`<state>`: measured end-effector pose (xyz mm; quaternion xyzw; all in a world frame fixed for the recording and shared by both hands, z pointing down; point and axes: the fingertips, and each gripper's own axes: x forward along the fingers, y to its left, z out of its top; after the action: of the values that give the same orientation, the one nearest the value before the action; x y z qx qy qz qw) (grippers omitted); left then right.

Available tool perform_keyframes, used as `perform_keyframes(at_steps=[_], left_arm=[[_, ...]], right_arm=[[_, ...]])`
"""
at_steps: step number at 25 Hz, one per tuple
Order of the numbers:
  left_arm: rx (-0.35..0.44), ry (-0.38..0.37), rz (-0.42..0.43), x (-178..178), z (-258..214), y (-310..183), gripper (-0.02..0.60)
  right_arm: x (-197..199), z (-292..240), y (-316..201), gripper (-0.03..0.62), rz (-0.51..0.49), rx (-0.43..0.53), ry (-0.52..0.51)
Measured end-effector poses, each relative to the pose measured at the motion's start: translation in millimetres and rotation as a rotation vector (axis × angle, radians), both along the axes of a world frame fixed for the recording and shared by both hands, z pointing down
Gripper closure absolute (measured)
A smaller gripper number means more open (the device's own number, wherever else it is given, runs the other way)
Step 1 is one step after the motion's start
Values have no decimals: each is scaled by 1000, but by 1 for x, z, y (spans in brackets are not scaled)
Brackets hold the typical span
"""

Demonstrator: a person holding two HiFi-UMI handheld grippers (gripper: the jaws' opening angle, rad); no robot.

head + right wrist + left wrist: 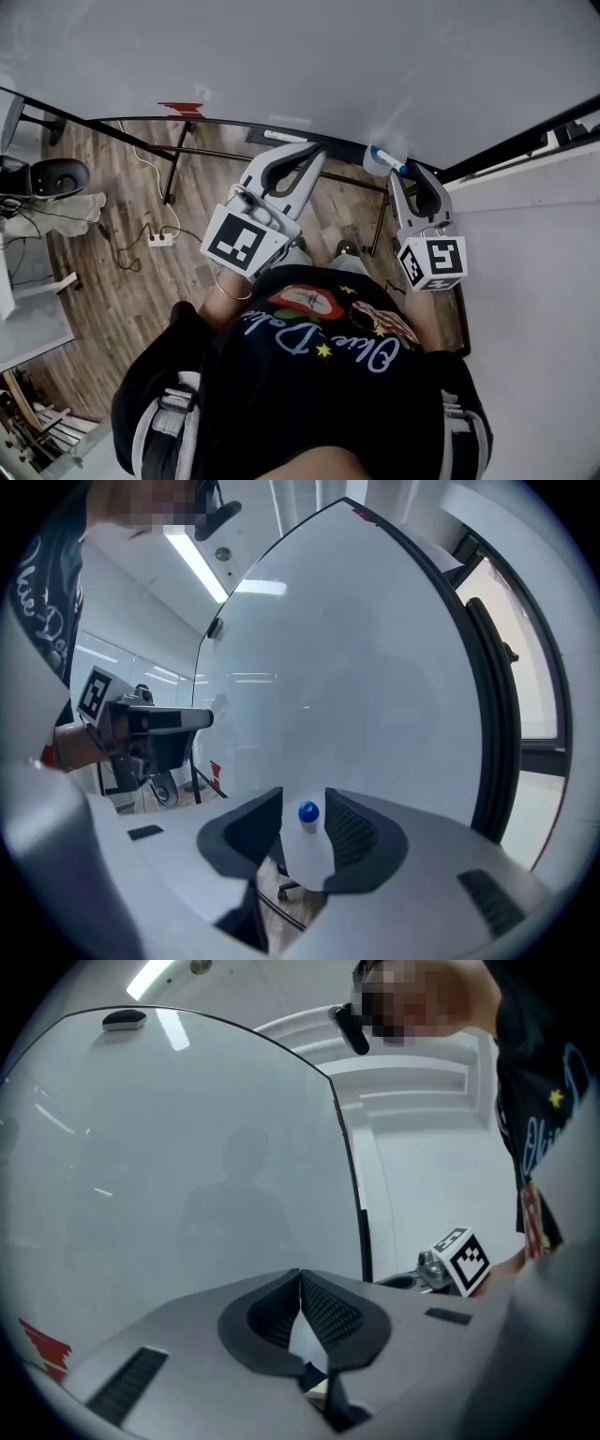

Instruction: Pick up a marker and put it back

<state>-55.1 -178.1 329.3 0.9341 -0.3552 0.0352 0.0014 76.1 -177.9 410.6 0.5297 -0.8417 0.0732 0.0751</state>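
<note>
The marker (307, 814), a white barrel with a blue end, stood between the jaws of the right gripper (305, 801), close to the whiteboard (356, 667). Those jaws were spread wide with a gap showing beside the barrel, so they seemed not to be pressing it, while the left gripper (300, 1281) had its jaws closed together on nothing. The marker was probably light, stiff and smooth enough to roll or slip, so it looked best taken across the middle of the barrel, not by the cap.
</note>
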Motion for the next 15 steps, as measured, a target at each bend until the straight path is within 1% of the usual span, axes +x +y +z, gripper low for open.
perform_keyframes(at_steps=[6, 12, 15], left_arm=[[2, -4, 1, -9, -1, -1, 577], [-11, -2, -21, -19, 1, -4, 578], [-10, -5, -31, -23, 2, -5, 577]], right_arm=[[1, 14, -6, 462, 22, -27, 34], [-1, 23, -11, 462, 32, -32, 54], [0, 24, -13, 488, 40, -31, 55]])
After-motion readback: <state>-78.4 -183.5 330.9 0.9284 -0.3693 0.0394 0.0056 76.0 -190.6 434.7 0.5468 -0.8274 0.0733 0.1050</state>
